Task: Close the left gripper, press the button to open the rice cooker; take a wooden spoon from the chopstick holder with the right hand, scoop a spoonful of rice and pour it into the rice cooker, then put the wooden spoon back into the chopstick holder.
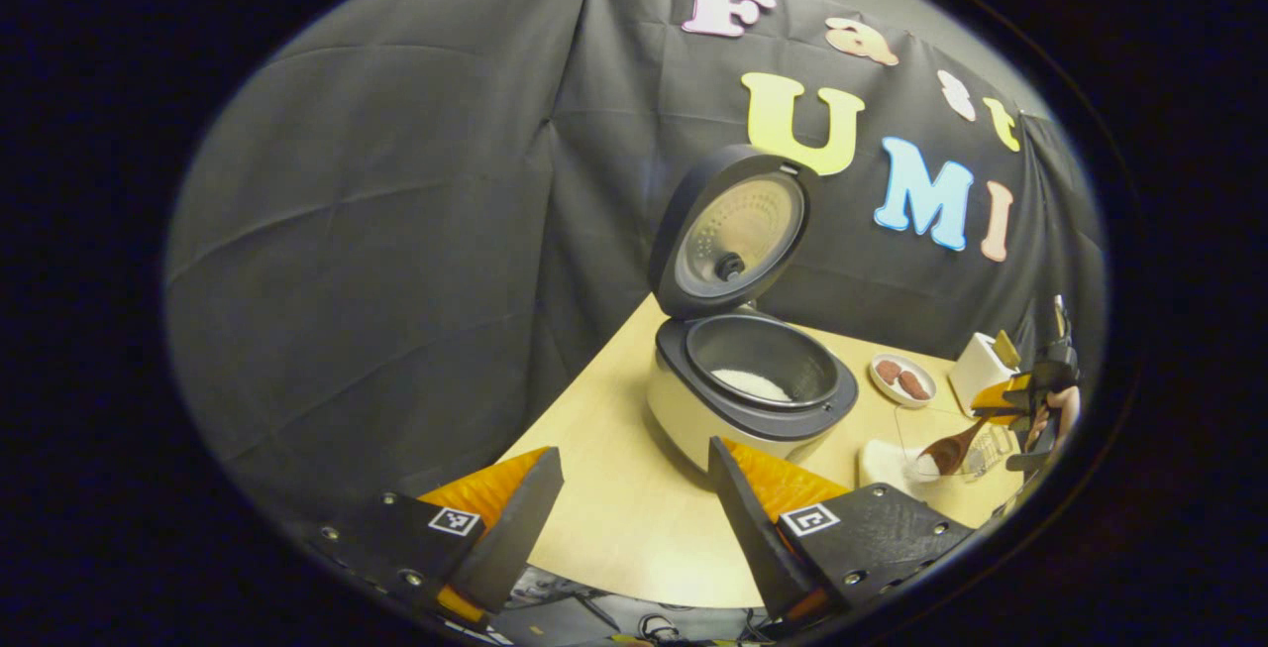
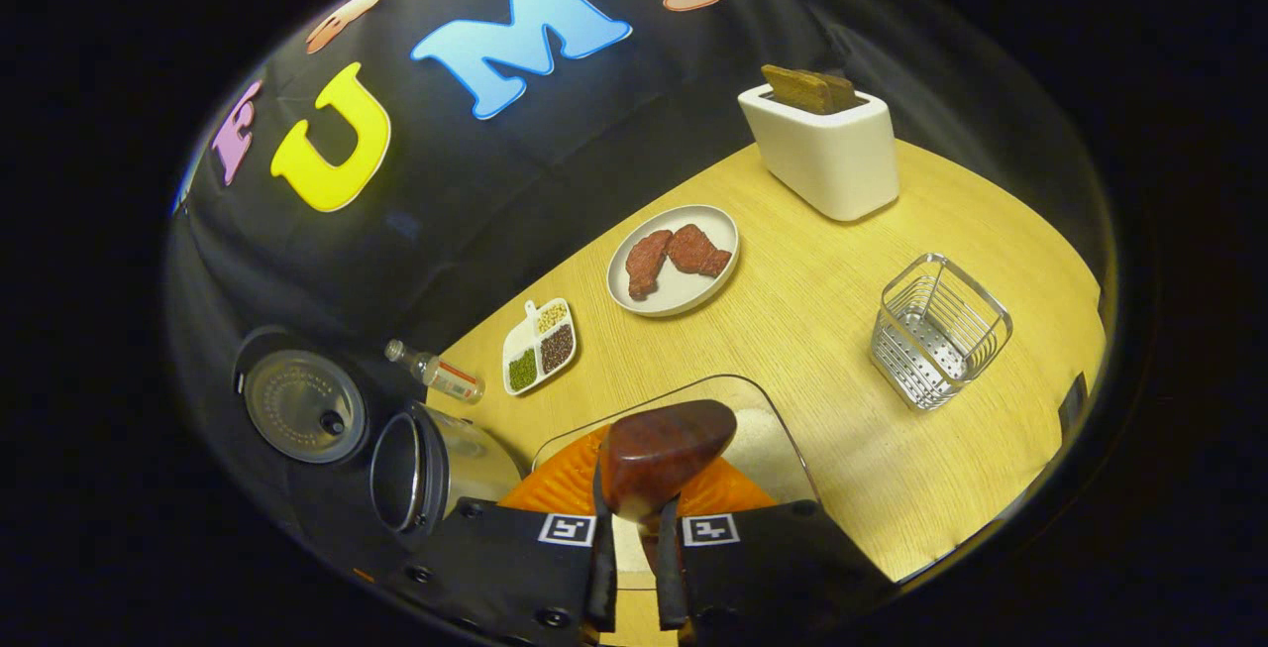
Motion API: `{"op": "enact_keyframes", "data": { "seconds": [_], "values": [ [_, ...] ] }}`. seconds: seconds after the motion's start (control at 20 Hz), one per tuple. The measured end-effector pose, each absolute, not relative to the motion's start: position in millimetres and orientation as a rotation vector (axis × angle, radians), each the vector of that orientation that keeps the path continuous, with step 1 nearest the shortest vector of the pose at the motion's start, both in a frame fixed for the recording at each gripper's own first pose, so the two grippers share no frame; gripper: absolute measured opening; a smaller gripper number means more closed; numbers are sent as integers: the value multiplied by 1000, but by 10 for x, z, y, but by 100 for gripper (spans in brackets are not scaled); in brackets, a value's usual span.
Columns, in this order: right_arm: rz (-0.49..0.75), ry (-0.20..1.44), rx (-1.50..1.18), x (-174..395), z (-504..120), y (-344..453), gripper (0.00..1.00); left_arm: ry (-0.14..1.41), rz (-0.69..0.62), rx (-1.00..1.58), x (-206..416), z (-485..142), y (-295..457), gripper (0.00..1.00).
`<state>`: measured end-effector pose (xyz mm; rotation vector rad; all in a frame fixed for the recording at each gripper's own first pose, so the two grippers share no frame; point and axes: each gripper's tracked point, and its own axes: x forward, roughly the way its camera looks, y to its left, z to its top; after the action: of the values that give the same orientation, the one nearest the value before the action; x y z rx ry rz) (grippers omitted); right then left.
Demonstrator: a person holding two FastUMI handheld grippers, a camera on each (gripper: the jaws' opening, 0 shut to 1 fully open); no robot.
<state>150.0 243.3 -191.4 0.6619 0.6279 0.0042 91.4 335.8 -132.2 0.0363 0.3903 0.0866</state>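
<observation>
The rice cooker [image 1: 743,399] stands with its lid [image 1: 733,231] raised, and a little white rice lies in its pot [image 1: 751,384]. My left gripper [image 1: 634,528] hangs open in front of it, holding nothing. My right gripper [image 2: 634,558] is shut on the handle of the wooden spoon [image 2: 659,454]. The spoon's bowl is over a clear container of rice [image 2: 763,429]. From the left gripper view, the spoon [image 1: 949,451] dips into that container [image 1: 887,459] below the right gripper [image 1: 1030,399]. The wire chopstick holder [image 2: 936,330] stands to the right. The cooker [image 2: 436,469] is at the lower left.
A white toaster [image 2: 822,147] with bread stands at the back of the wooden table [image 2: 832,280]. A plate with meat [image 2: 674,256], a divided dish of beans [image 2: 538,345] and a small bottle [image 2: 436,375] lie between the toaster and the cooker. Black cloth walls the booth.
</observation>
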Motion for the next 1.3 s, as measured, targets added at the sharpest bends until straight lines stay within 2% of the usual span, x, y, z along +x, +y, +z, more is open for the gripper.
{"op": "enact_keyframes", "data": {
  "seconds": [0.05, 0.35, 0.7, 0.75, 0.8, 0.95, 1.0, 1.05, 1.1, 1.15, 1.2, 1.3],
  "values": [
    [-1, 628, 683, 1498, -1875, 2416, 18, 389, 82, 38, 925, -1315, 3342, 92],
    [-7, 609, 714, 1504, -1619, 2325, 18, 415, 105, 45, 928, -1354, 3405, 94],
    [0, 570, 877, 1741, -1278, 2374, 18, 431, 125, 0, 859, -1453, 3483, 94],
    [1, 566, 897, 1779, -1216, 2371, 14, 432, 128, 2, 871, -1457, 3487, 96],
    [3, 556, 923, 1829, -1137, 2376, 18, 430, 132, 1, 867, -1438, 3519, 92],
    [17, 538, 1001, 1948, -913, 2441, 18, 432, 148, -13, 835, -1448, 3576, 94],
    [21, 541, 1024, 1979, -857, 2488, 14, 433, 154, -21, 823, -1474, 3609, 94],
    [33, 540, 1039, 2018, -791, 2546, 17, 433, 161, -27, 815, -1474, 3627, 94],
    [56, 536, 1046, 2040, -710, 2608, 18, 433, 166, -31, 812, -1484, 3643, 94],
    [79, 533, 1050, 2068, -625, 2674, 14, 432, 172, -33, 805, -1488, 3660, 94],
    [101, 532, 1050, 2105, -538, 2765, 18, 430, 179, -35, 792, -1486, 3687, 92],
    [149, 531, 1050, 2157, -394, 2983, 17, 427, 191, -38, 788, -1474, 3736, 94]
  ]
}}
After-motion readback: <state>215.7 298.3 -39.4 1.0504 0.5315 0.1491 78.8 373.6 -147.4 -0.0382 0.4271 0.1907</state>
